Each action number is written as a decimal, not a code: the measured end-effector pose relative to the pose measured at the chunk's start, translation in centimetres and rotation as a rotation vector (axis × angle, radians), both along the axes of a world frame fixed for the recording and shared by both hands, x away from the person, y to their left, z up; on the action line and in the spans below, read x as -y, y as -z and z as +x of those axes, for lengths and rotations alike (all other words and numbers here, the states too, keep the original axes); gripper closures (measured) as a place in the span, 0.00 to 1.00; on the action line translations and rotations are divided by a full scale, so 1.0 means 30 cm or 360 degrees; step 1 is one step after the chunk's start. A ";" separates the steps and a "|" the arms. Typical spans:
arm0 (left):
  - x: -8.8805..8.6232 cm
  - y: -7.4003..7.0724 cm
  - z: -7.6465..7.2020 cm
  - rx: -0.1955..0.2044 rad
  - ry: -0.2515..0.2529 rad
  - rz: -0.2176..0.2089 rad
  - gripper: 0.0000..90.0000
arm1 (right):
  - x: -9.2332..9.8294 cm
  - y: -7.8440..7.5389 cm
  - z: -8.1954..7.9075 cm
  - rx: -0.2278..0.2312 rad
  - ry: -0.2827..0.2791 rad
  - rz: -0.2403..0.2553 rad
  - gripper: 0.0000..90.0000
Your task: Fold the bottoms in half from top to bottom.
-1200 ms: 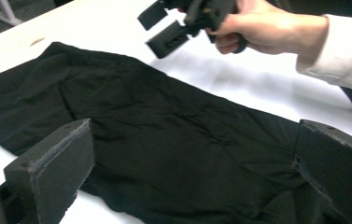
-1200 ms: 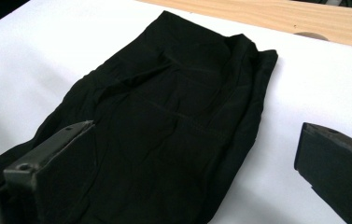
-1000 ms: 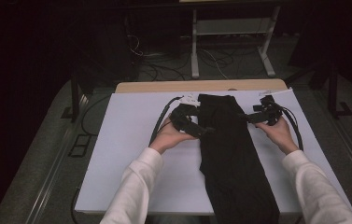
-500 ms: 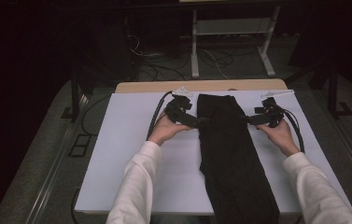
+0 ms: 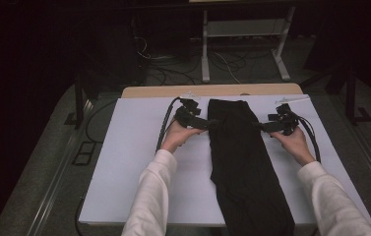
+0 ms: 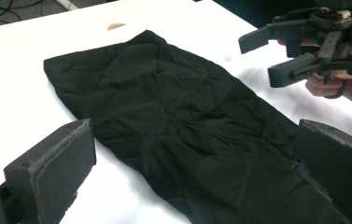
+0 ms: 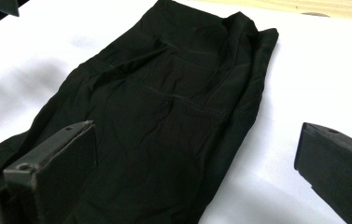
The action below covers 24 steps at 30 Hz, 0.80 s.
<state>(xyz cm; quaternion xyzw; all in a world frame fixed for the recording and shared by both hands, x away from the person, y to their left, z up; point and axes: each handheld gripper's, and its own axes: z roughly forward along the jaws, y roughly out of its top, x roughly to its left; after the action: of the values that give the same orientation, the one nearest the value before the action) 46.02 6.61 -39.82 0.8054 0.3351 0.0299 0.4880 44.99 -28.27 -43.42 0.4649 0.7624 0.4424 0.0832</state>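
Here the black trousers (image 5: 244,162) lie lengthwise down the middle of the white table (image 5: 134,162), between the left gripper (image 5: 211,124) and right gripper (image 5: 261,126), both with jaws spread wide, gripping nothing.

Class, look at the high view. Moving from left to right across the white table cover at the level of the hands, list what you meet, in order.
Left gripper → black garment → right gripper
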 end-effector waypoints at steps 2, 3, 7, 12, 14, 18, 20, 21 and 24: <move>-0.002 0.008 0.008 -0.0014 -0.0021 -0.0021 0.00 | 0.000 0.002 0.002 0.0004 -0.0002 0.0002 0.00; -0.003 0.011 0.012 -0.0018 -0.0032 -0.0037 0.00 | -0.001 0.003 0.003 0.0003 0.0000 0.0004 0.00; -0.004 0.020 0.029 -0.0044 -0.0062 -0.0045 0.00 | -0.005 0.008 0.007 0.0003 0.0000 0.0006 0.00; -0.008 0.021 0.050 -0.0061 -0.0081 -0.0063 0.00 | -0.005 0.010 0.014 -0.0007 0.0009 0.0020 0.00; -0.007 0.021 0.059 -0.0061 -0.0094 -0.0049 0.00 | -0.004 0.009 0.018 -0.0016 0.0009 0.0016 0.00; -0.006 0.035 0.074 -0.0078 -0.0108 -0.0013 0.00 | -0.003 -0.001 0.028 -0.0025 0.0010 0.0016 0.00; -0.003 0.044 0.079 -0.0086 -0.0106 0.0003 0.00 | -0.002 -0.007 0.034 -0.0022 0.0016 0.0017 0.00; -0.003 0.044 0.079 -0.0086 -0.0106 0.0003 0.00 | -0.001 -0.009 0.035 -0.0022 0.0021 0.0021 0.00; -0.002 0.057 0.085 -0.0098 -0.0112 -0.0005 0.00 | 0.004 -0.011 0.045 -0.0042 0.0031 0.0013 0.00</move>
<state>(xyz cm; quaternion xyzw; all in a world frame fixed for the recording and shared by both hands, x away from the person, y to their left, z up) 48.58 6.65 -41.55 0.7928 0.3782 0.0219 0.4774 46.33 -28.38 -43.09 0.4784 0.7571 0.4384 0.0757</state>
